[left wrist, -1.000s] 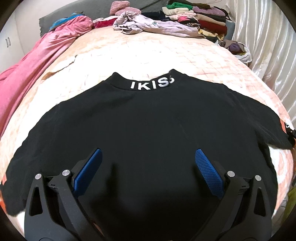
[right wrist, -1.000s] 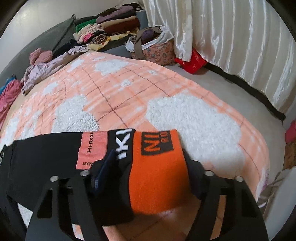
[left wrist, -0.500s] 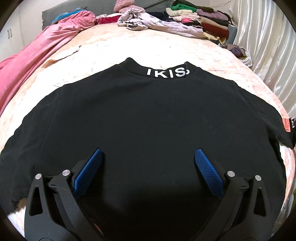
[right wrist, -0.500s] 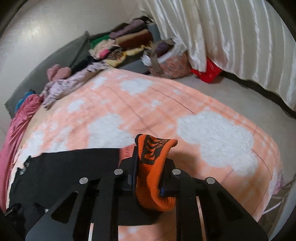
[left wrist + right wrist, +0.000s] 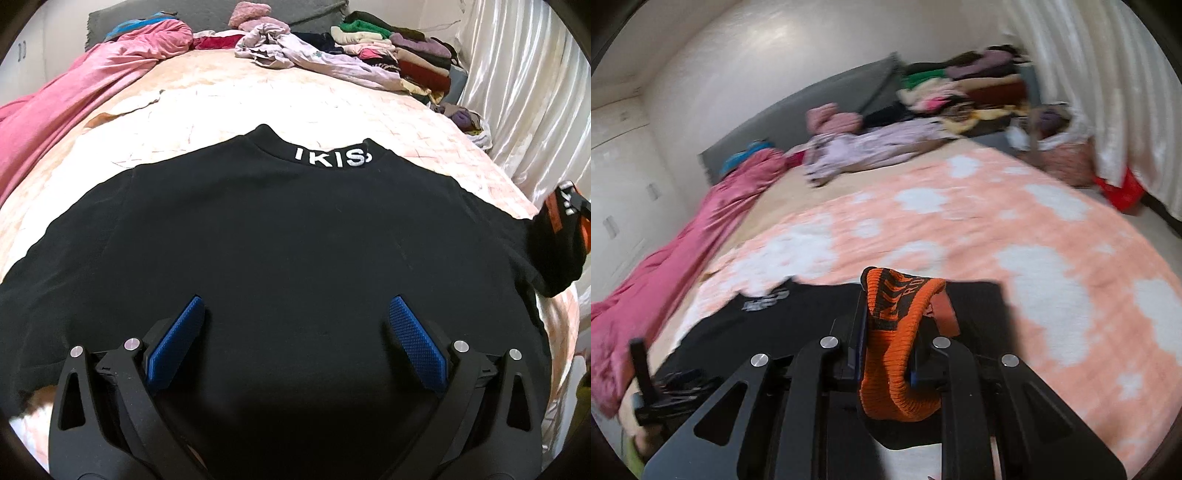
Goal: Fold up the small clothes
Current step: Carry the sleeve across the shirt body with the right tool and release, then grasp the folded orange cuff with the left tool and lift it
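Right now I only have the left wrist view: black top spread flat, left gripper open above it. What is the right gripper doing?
Observer: The right gripper is shut on the orange cuff of the top's sleeve.
Reviewer: Is that cuff flat on the bed?
Observer: No, it is bunched and stands up between the fingers, above the black top.
Reviewer: What lies past it that I can't see?
Observer: A red bag on the floor by the curtain.
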